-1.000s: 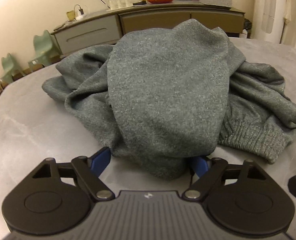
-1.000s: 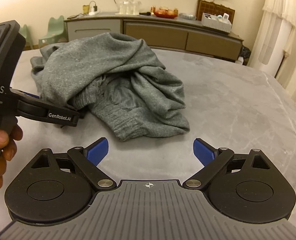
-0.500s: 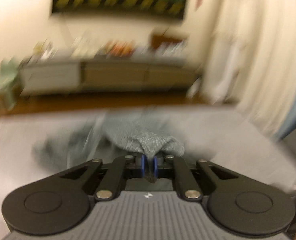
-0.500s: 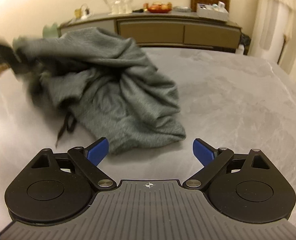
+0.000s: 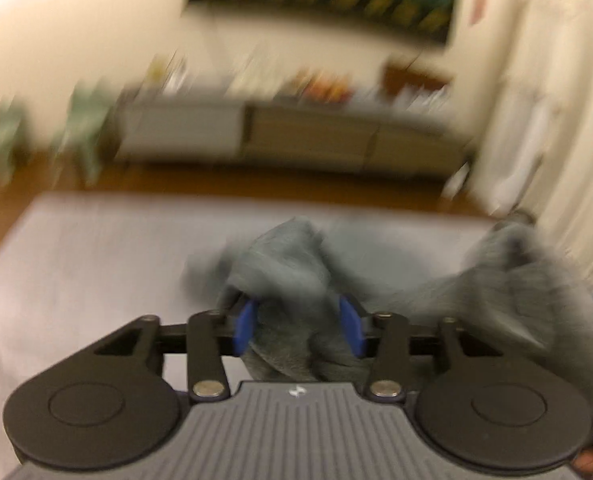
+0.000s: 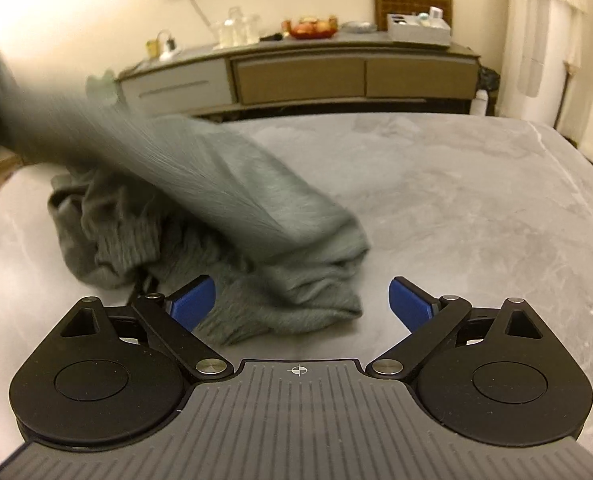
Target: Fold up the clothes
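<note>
A grey knit sweater [image 6: 224, 184] lies bunched on the grey marble table [image 6: 456, 200], with one part drawn up in a blurred band toward the upper left of the right wrist view. In the blurred left wrist view a fold of the sweater [image 5: 288, 264] sits between the blue pads of my left gripper [image 5: 298, 328]. Its jaws are opening and stand partly apart around the cloth. My right gripper [image 6: 302, 300] is open wide just above the table, with the sweater's near edge lying between its fingers and nothing gripped.
A long sideboard [image 6: 336, 68] with glasses, a fruit bowl and a tray stands against the far wall. White curtains [image 6: 556, 32] hang at the right. Small green chairs [image 5: 84, 120] stand at the left. Bare table stretches to the right of the sweater.
My left gripper shut on a fold of the sweater, lifted it up and away, and its pads have now parted again. The sweater got pulled out leftward. My right gripper barely moved.
</note>
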A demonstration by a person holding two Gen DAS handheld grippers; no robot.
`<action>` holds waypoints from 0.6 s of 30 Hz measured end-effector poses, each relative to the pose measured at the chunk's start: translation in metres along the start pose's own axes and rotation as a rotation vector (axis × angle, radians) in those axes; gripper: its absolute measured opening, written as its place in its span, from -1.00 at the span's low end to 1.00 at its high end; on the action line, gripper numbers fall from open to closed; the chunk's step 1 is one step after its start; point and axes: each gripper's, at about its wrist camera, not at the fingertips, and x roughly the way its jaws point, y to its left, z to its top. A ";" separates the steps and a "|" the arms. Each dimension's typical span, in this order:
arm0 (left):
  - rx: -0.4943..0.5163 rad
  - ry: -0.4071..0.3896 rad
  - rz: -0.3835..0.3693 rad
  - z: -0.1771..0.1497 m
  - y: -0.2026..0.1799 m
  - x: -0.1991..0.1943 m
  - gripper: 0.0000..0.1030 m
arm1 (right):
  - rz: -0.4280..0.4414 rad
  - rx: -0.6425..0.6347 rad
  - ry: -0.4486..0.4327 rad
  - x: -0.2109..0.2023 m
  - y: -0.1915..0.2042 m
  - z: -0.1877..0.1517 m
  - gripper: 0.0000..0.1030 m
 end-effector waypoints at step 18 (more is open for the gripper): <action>0.181 0.043 0.191 -0.063 0.039 0.037 0.76 | 0.235 -0.828 -0.305 -0.016 0.160 -0.015 0.98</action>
